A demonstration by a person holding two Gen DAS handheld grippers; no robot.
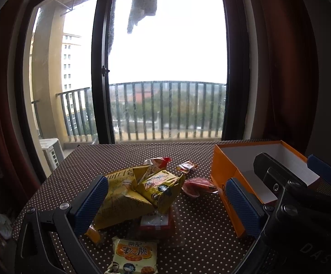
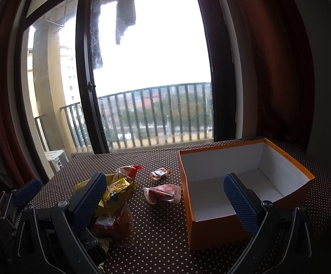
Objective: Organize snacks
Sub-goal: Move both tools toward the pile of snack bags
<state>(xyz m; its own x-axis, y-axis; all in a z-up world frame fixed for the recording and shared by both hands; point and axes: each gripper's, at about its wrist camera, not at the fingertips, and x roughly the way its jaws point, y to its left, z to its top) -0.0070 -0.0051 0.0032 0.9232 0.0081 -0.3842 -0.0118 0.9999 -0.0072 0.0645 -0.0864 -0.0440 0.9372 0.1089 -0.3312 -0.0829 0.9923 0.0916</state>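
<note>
On the dotted table (image 2: 161, 228), with both grippers, left (image 1: 165, 201) and right (image 2: 165, 203), spread wide and holding nothing, pinch one snack from the pile (image 1: 142, 189) squarely, then lower it into the box (image 2: 222, 228).

I see a table (image 2: 161, 228) under a brown cloth with white dots. On it lie a heap of snack packets (image 1: 142, 189), a red packet (image 2: 163, 193), a small sachet (image 2: 159, 173) and an open orange box (image 2: 211, 230).
</note>
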